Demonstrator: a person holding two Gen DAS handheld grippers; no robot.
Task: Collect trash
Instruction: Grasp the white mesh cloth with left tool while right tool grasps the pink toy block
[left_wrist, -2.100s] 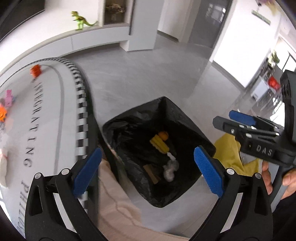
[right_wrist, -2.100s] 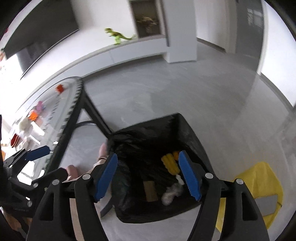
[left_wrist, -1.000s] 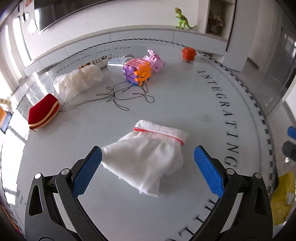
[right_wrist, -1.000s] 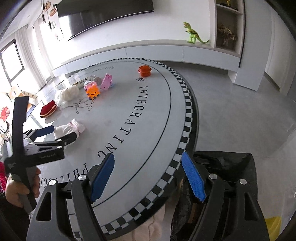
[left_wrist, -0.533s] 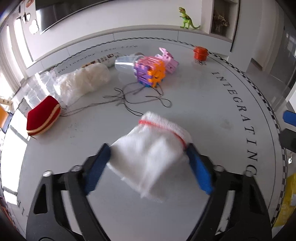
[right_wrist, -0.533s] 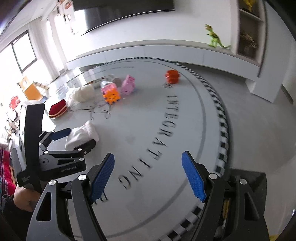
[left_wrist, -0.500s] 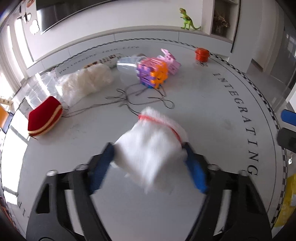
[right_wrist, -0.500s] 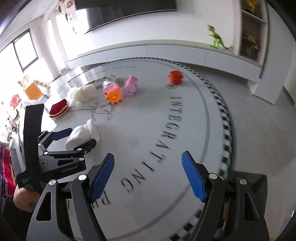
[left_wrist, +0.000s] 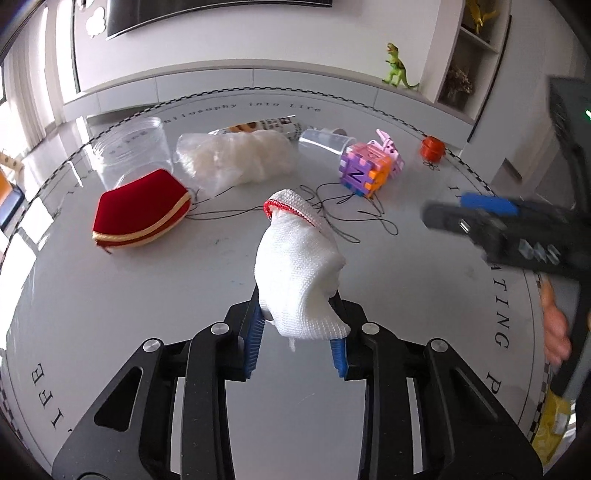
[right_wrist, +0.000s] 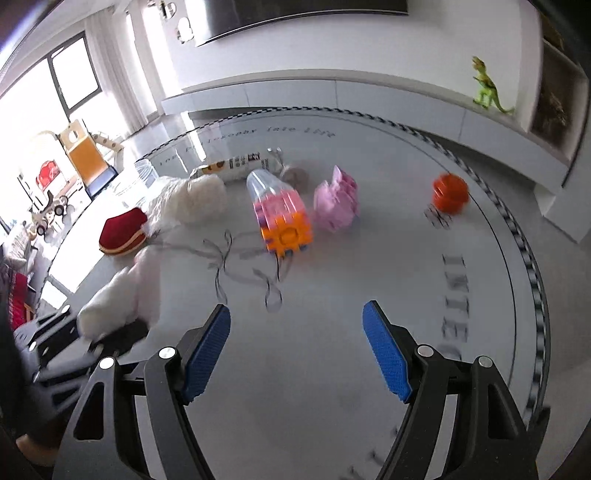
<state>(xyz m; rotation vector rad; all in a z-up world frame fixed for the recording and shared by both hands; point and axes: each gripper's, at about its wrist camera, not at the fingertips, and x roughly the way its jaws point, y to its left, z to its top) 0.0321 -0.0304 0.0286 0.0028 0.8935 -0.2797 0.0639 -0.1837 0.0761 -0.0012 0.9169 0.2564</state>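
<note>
A white knitted glove (left_wrist: 295, 258) with a red cuff stands bunched up between the blue pads of my left gripper (left_wrist: 297, 306). The jaws are closing and the pads press on its lower part. In the right wrist view the same glove (right_wrist: 118, 295) shows at the lower left, blurred, with my left gripper (right_wrist: 92, 332) under it. My right gripper (right_wrist: 295, 314) hovers open over the white round table (right_wrist: 332, 369) with nothing between its pads. It also shows in the left wrist view as the right gripper (left_wrist: 461, 212) at the right edge, held by a hand (left_wrist: 554, 328).
Behind the glove lie a tangle of black string (left_wrist: 332, 214), a red pouch (left_wrist: 140, 214), a clear jar (left_wrist: 129, 151), a bag of white stuffing (left_wrist: 236, 158), a clear cup (left_wrist: 325, 142), a purple-orange foam cube (left_wrist: 364, 171), a pink toy (left_wrist: 391, 155) and an orange cap (left_wrist: 432, 147).
The left jaws have closed from wide open onto the glove, bunching it upright. The right gripper has swung left from the bin and table edge to over the table.
</note>
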